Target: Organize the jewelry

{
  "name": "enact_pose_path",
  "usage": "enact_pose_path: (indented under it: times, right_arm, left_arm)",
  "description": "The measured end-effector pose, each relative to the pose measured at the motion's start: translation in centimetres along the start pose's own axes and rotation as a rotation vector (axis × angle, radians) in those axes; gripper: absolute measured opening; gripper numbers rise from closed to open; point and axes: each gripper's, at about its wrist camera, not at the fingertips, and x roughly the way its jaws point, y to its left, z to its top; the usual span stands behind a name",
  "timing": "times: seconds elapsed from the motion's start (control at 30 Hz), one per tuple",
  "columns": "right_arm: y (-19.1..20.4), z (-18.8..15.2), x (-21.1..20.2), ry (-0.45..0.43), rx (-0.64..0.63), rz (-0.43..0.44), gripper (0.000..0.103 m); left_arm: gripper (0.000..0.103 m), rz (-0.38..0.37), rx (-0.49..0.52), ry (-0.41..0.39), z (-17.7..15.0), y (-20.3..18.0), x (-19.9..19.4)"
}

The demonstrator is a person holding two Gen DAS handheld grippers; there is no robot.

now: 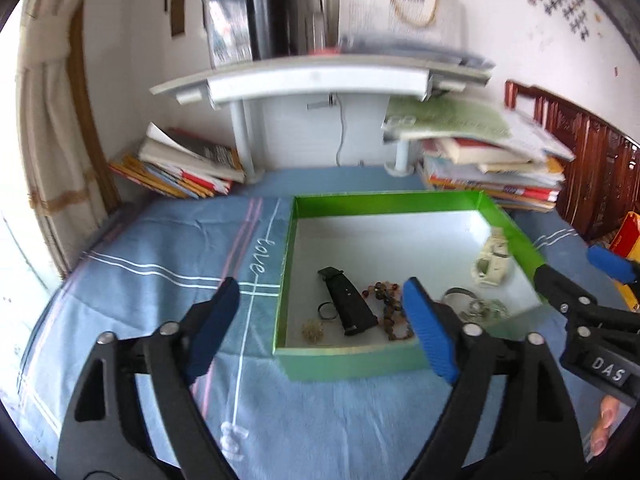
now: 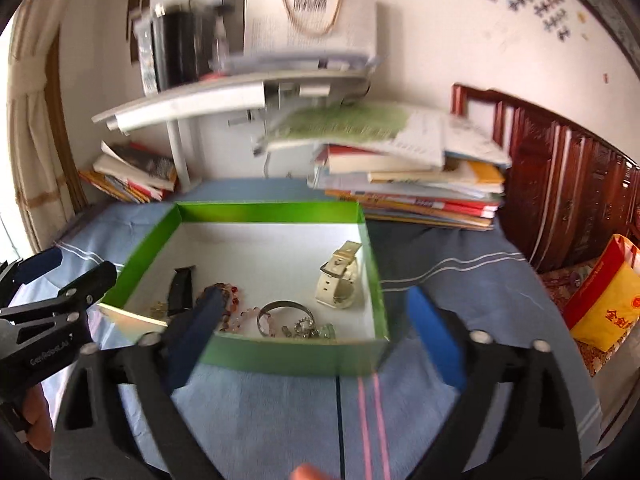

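Observation:
A green box with a white floor stands on the blue cloth. In it lie a black watch strap, a brown bead bracelet, a small dark ring, a gold trinket, a silver bangle, a clear bead piece and a white watch. My left gripper is open and empty before the box's near left corner. My right gripper is open and empty at the box's near wall; it also shows in the left wrist view.
Book stacks lie at the back left and back right. A grey shelf stands behind the box. A dark wooden headboard and a yellow-red bag are at the right.

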Motion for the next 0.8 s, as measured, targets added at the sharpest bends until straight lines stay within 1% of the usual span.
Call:
enact_pose_path:
  times: [0.07,0.13,0.23,0.3,0.5,0.8]
  right_arm:
    - [-0.5,-0.5,-2.1,-0.034,0.020,0.010,0.100]
    - [-0.5,-1.1,-3.4,-0.044,0.022,0.013,0.100]
    - [-0.5,-1.8,-4.7,-0.056,0.025,0.002,0.100]
    - [-0.2,-2.4,-5.2,-0.058,0.012,-0.003,0.100]
    - [0.6,-3.6,-5.0,-0.034,-0.024,-0.004,0.100]
    - [0.6,-3.7,-5.2,-0.039,-0.022,-0.003,0.100]
  left_arm:
    - [0.089,-0.001,-0.004,-0.043,-0.5,0.1,-2.4]
    - [0.093,0.017,-0.018,-0.080,-1.1,0.2,-4.5]
    - [0.095,0.041,-0.047,-0.098,-2.1,0.5,-6.4]
    - [0.095,0.052,-0.047,-0.096,-2.9,0.5,-7.1]
    - [0.098,0.053,-0.041,-0.087,-3.9,0.6,-7.9]
    - [0.099,0.049,-0.034,-0.082,-4.2,0.4,-8.0]
